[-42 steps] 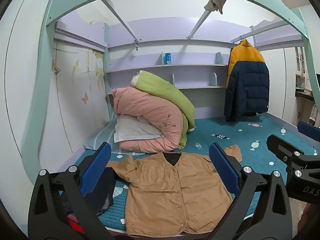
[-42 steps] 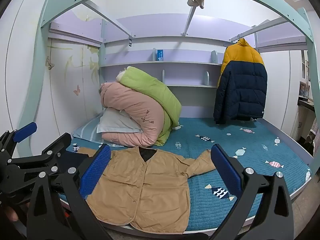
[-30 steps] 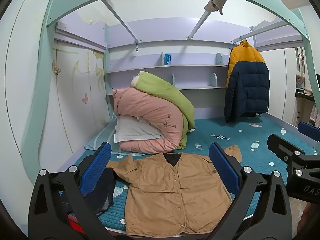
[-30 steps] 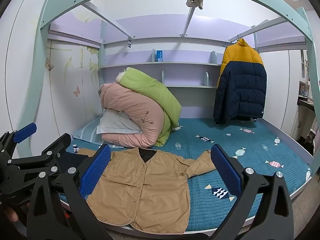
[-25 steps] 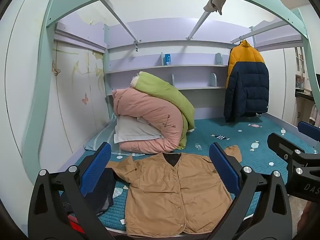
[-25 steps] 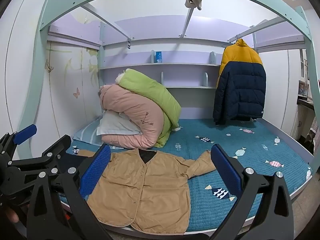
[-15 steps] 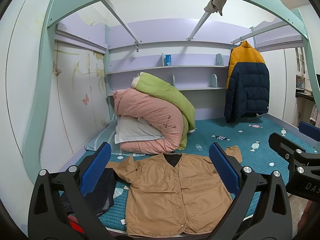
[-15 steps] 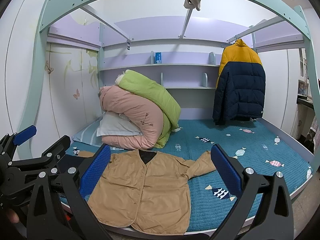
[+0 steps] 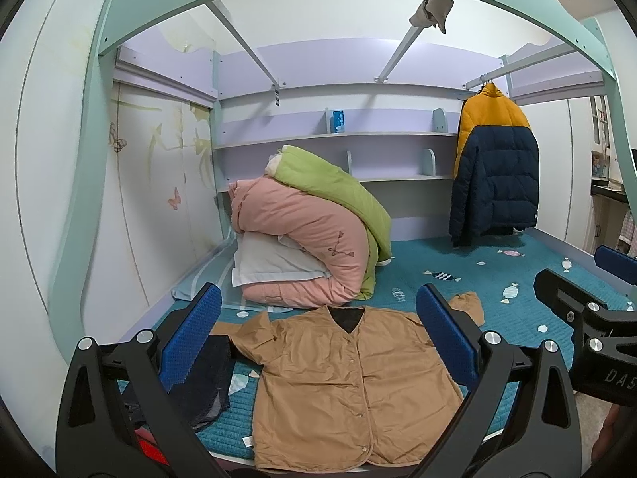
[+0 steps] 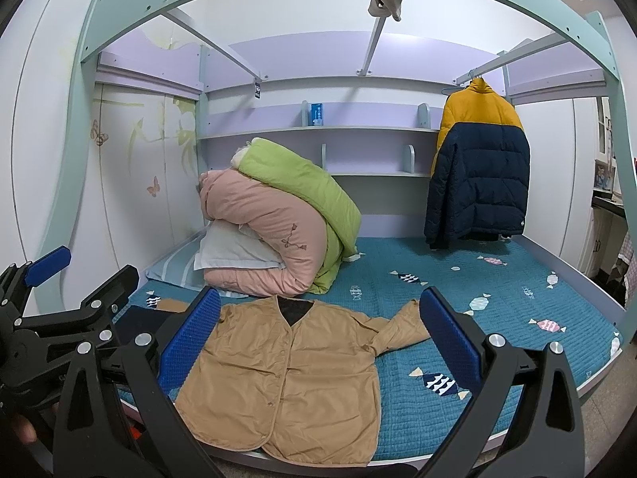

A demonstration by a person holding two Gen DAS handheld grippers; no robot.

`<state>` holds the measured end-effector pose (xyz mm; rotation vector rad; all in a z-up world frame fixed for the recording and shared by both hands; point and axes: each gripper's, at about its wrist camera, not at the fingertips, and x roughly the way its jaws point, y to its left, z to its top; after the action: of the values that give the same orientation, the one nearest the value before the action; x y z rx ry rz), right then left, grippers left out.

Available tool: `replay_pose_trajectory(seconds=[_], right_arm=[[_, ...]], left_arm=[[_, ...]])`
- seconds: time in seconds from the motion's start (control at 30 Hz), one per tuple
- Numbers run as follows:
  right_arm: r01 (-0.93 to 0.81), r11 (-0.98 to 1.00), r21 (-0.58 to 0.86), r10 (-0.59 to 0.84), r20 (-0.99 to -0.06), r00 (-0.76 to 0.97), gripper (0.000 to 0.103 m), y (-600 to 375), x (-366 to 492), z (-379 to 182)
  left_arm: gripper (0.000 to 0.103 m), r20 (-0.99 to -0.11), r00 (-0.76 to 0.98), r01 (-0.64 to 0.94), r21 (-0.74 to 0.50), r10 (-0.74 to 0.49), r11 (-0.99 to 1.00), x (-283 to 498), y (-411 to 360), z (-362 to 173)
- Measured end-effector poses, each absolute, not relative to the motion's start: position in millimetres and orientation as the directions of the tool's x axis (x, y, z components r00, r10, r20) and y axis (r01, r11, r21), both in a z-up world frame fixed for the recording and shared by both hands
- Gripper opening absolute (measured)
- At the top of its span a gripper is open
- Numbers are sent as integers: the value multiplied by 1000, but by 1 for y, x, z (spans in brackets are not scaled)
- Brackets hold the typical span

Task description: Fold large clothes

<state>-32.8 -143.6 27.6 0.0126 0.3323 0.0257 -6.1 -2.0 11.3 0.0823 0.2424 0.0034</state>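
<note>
A tan button-up jacket lies flat, front side up, at the near edge of the bed, sleeves spread to both sides; it also shows in the right wrist view. My left gripper is open and empty, held in the air in front of the bed, above the jacket's near part. My right gripper is open and empty at about the same height, to the right of the left one. Neither gripper touches the jacket.
The teal bed cover has rolled pink and green quilts with a pillow at the back left. A dark folded garment lies left of the jacket. A yellow and navy puffer coat hangs at the right. A bunk frame arches overhead.
Both grippers have drifted very slightly; the view is almost the same. The jacket has not moved and both grippers stay open.
</note>
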Motion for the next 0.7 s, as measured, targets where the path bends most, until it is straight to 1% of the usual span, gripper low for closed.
replay_pose_trajectory(seconds=[0.7], right_arm=[[-25, 1000, 14, 28, -327, 945, 97, -136, -35, 28]], left_arm=[[98, -235, 972, 3, 79, 16, 997, -9, 4, 9]])
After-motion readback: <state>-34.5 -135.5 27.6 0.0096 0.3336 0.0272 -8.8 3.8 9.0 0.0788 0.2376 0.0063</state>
